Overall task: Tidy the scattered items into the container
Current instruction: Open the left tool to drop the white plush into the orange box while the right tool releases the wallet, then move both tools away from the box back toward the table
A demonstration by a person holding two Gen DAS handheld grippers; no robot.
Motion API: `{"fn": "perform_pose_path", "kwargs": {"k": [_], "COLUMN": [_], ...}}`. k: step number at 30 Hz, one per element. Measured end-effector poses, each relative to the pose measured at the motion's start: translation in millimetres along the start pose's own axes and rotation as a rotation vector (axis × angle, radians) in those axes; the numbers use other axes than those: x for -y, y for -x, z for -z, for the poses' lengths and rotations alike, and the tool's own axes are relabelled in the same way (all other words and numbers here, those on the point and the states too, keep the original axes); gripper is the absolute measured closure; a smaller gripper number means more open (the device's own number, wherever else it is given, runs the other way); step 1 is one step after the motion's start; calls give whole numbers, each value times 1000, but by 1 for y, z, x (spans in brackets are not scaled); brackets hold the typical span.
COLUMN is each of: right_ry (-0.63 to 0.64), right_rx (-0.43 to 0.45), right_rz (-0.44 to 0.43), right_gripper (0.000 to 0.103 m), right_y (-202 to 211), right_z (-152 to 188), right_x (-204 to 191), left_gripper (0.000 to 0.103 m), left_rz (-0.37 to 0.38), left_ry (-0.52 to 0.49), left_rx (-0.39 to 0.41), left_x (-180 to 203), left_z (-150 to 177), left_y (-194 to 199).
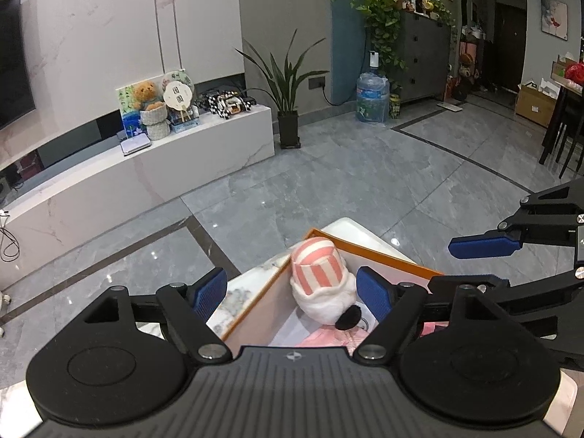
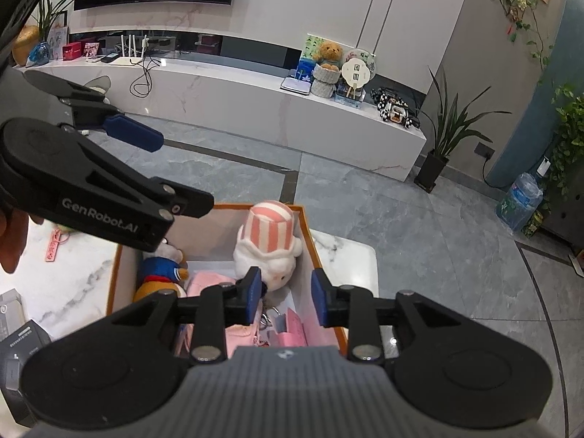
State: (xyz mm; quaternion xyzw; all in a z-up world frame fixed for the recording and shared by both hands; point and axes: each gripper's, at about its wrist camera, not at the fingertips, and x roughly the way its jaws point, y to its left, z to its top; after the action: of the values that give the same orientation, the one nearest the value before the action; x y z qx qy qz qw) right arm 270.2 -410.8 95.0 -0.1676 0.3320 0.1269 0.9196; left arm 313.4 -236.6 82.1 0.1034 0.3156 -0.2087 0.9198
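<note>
On the far left of the white marble table [image 2: 73,292] a pink keychain tag [image 2: 54,246] lies outside the container, and dark boxed items [image 2: 22,339] sit at the near left corner; judged from the task, at least the tag is yet to be tidied. The left tongs [image 1: 292,292] hang above the left part of the orange-rimmed box [image 2: 304,226], their blue pads spread wide with nothing between them, which reads as a hand free to fetch the next piece. Beneath them, against the box's left wall, sits a small plush in blue and orange [image 2: 160,273], and next to it pink soft goods [image 2: 208,284] pad the floor of the box. In the middle a white plush with a pink-and-white striped hat [image 2: 268,241] leans toward the far wall, hat end away from the cameras, lying as a soft toy settles when let go. The right tongs [image 2: 286,297] hover just over its near end, pads parted by a modest gap; the left pad sits very near the plush's white fur, but I cannot tell whether it touches, and nothing is clamped. Below the pads a metal key ring [image 2: 270,319] and a flat pink packet [image 2: 292,328] rest on the box floor. To the right of the box only a bare strip of table shows before the grey tiled floor [image 2: 438,255].
</note>
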Motion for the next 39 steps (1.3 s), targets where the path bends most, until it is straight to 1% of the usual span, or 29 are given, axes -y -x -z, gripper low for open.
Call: {"fn": "perform_pose_path", "kwargs": {"k": [10,16,20,23,28,30,32,39], "right_ry": [44,79,104,122,156,170,186,223], "right_rx": [47,85,113,136,165,178,188,194], "right_rz": [2,6,4,-4,-20,-28,-32,-54], "right_gripper": [67,65,62,61,59,56,53,51], "right_y": [31,58,78,93,113,121,128,144], "right_z": [-25,-42,-51,-59,-69,-71,-72,-69], "right_x": [-26,-47,-66,-82,-109,-121,-132,-167], "left_gripper": [11,11,11,11,11,11,11,11], "left_rz": [-35,-61,-84,-95,-142,-156,-171,-221], "left_ry": [12,26,36,52,68,87,100,148], "left_rx": [49,87,118,143,149,158,161,166], "left_x": [-17,-31,-41,-50,-72,-82,-90,-118], "left_z": [-9,-11,-8,1,19,28,37,72], "left_y": [46,83,115,142,179,195,207,246]}}
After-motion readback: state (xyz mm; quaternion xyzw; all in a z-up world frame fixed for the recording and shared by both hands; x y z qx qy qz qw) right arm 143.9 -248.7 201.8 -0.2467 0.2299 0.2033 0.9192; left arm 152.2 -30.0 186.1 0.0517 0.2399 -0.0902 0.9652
